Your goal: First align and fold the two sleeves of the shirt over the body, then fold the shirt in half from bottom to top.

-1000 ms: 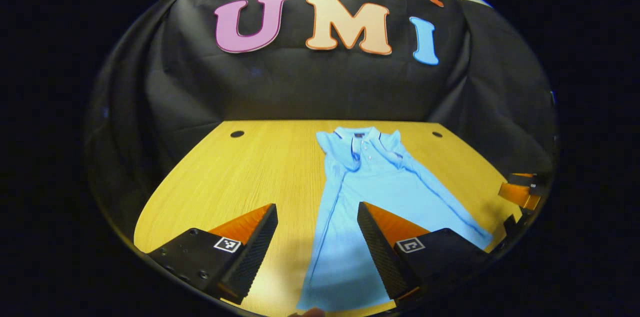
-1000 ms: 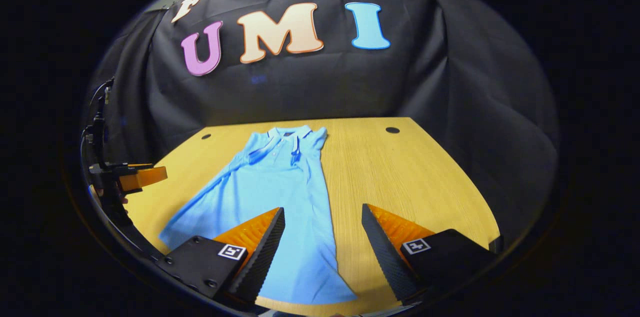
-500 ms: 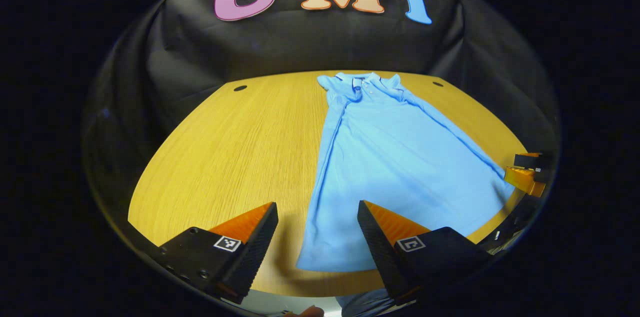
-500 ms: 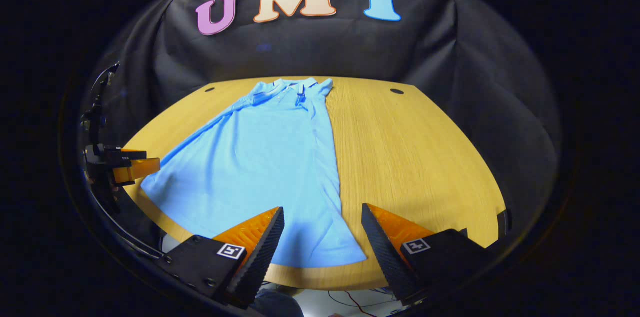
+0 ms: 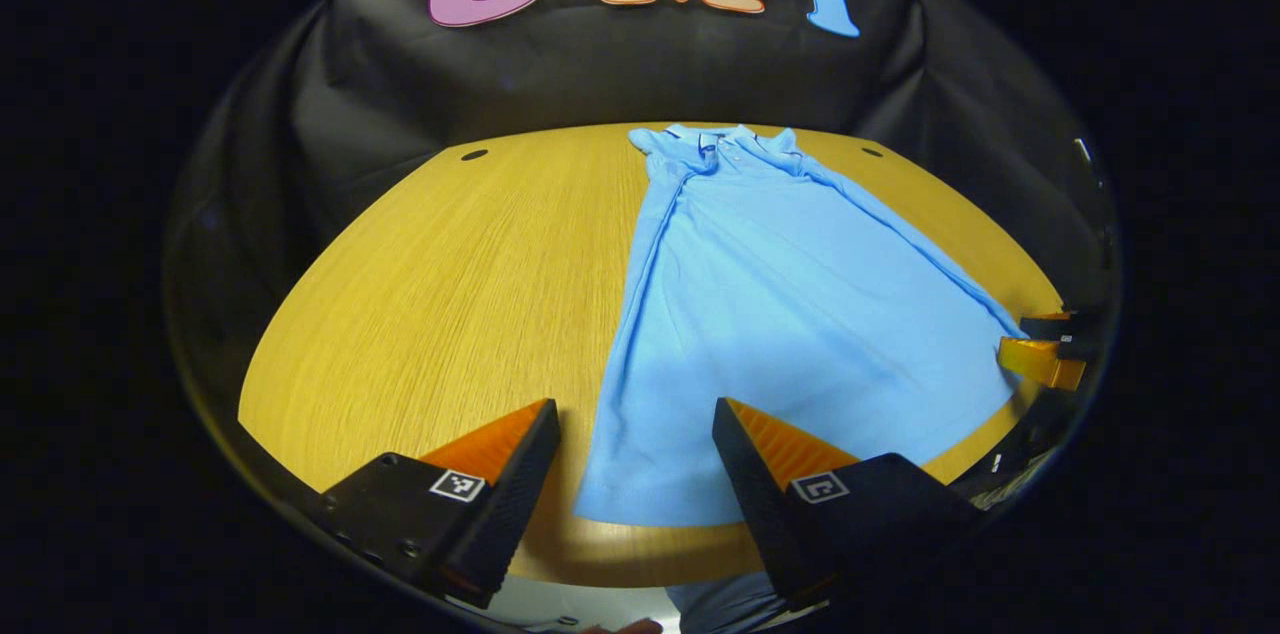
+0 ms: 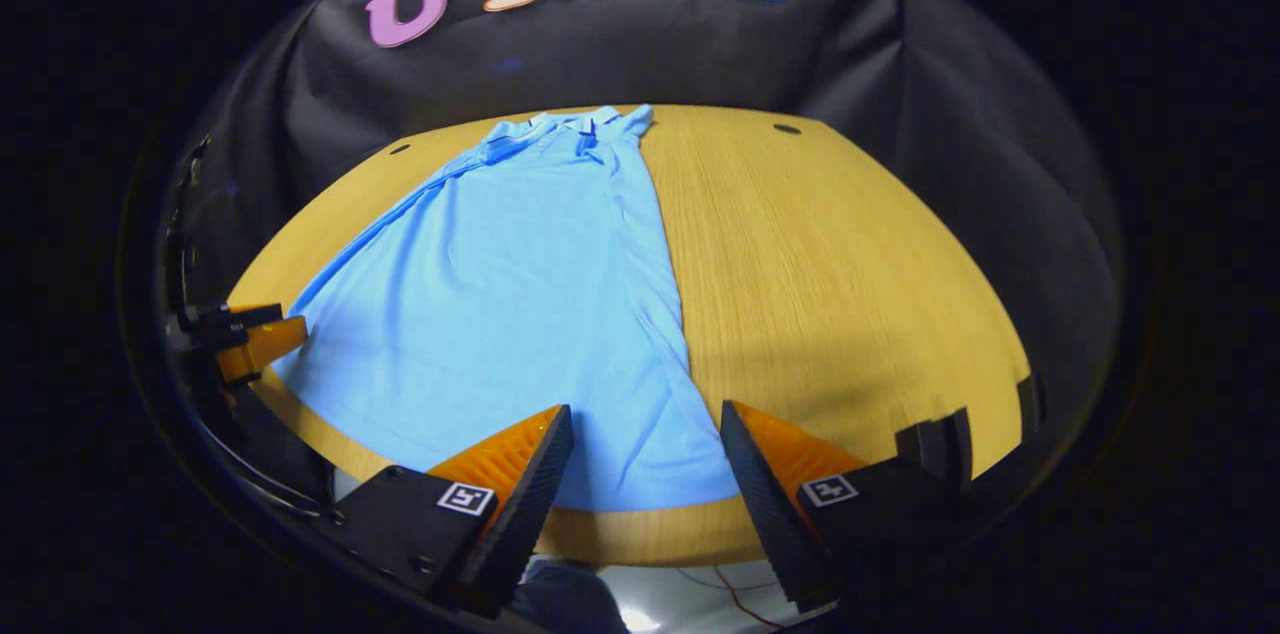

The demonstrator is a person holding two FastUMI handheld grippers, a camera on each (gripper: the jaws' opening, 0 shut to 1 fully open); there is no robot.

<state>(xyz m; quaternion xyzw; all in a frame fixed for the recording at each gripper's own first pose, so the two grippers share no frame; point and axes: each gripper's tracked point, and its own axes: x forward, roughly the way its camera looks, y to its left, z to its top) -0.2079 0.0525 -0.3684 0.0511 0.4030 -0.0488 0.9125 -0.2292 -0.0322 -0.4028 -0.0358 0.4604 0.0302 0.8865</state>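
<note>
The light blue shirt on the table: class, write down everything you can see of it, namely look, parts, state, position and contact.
The light blue shirt is a polo of knit-looking cloth with a collar and a short buttoned placket. It lies flat, front up, on the wooden table, collar toward the black cloth wall, hem near the table's front edge. No sleeves stick out at its sides, and the body is not yet folded in half. The left tool and the right tool hang open above the hem, apart from it.
</note>
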